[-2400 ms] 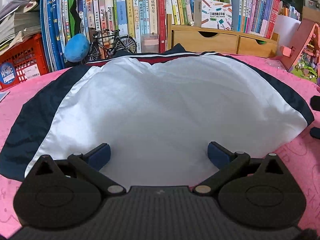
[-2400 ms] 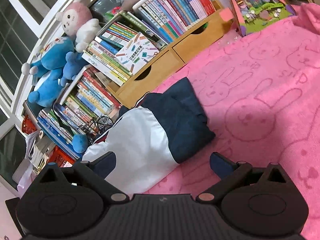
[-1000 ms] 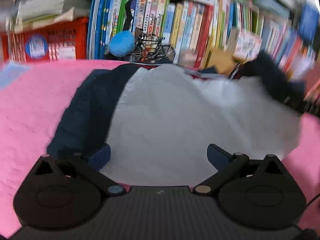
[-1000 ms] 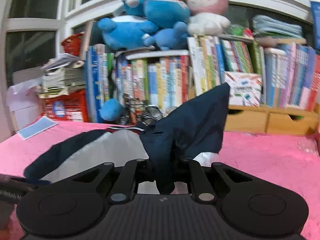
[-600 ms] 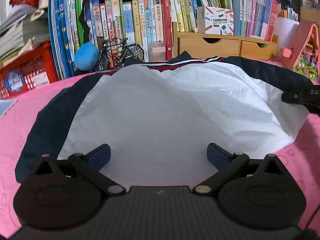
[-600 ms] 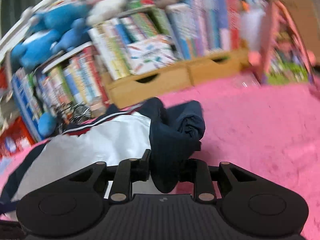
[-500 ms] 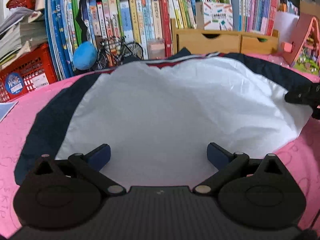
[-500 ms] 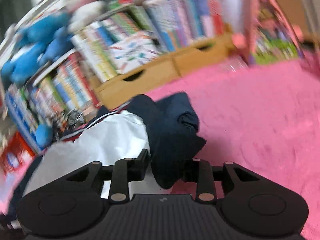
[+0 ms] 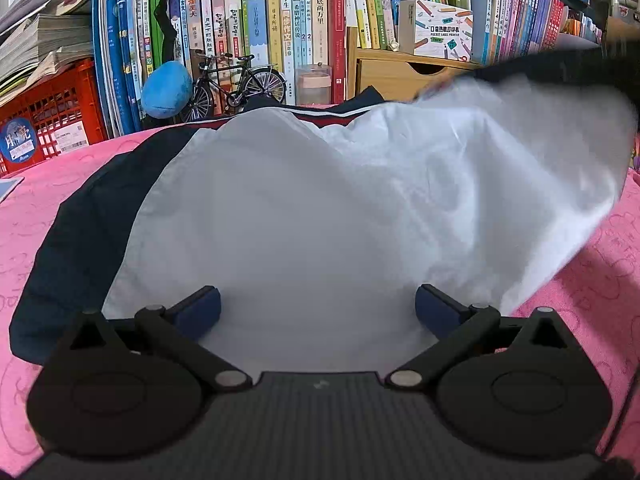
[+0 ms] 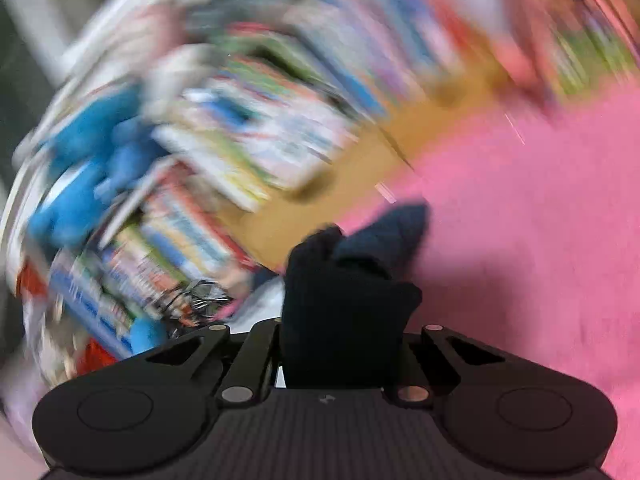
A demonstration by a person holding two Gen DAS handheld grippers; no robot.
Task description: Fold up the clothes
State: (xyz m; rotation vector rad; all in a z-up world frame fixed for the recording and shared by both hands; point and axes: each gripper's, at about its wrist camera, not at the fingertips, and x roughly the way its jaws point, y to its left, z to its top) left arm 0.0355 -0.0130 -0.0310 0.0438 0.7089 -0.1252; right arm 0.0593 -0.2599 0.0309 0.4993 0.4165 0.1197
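Left to right. A navy sleeve (image 9: 80,236) of the jacket (image 9: 320,220) lies flat on the pink blanket (image 9: 36,208) at the left edge, beside the white body panel. The left gripper (image 9: 318,308) hangs over the near hem of that panel, jaws spread wide with white cloth lying between and beneath them; nothing is pinched. Toward the right the white panel rises off the blanket, its navy edge lifted and blurred. In the right wrist view the right gripper (image 10: 340,344) has its jaws drawn in tight on a bunch of navy fabric (image 10: 344,292), which stands up out of the jaws above the blanket; the surroundings are smeared.

Judgement: the cloth is thin, light and limp, probably a slick woven shell. It will sag and slide rather than hold a crease, and a shallow pinch could slip. Best holds are seams, cuffs, hem corners or the collar, where layers are thicker. The collar lies far, near the model bicycle (image 9: 232,84).
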